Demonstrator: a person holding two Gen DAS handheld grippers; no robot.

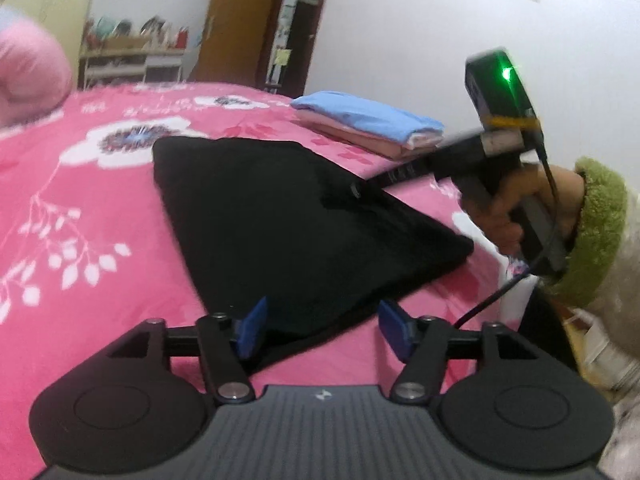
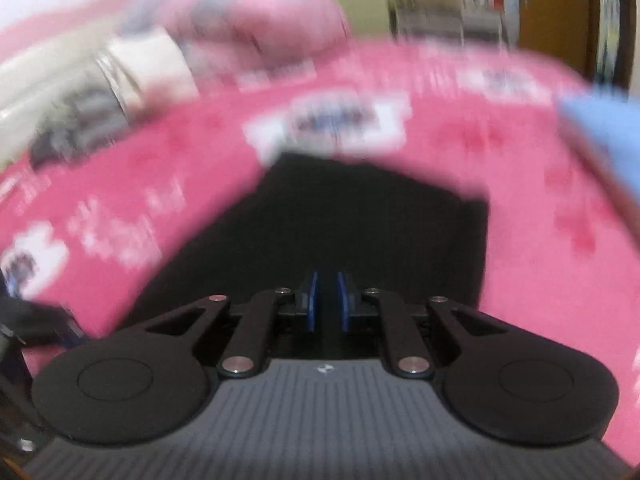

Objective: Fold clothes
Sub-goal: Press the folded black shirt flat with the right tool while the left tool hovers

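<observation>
Soft, even indoor light, no hard shadows. The left wrist view is fairly sharp, with fisheye bending and dark corners at eleven and one o'clock. The right wrist view is heavily motion-smeared beyond nine and three o'clock.

White walls (image 1: 400,40), brown door (image 1: 240,20), cluttered shelf (image 1: 132,56) behind.

Both wrist views low over bed (image 1: 100,208), sharing black garment (image 1: 280,220); right blurred.
</observation>
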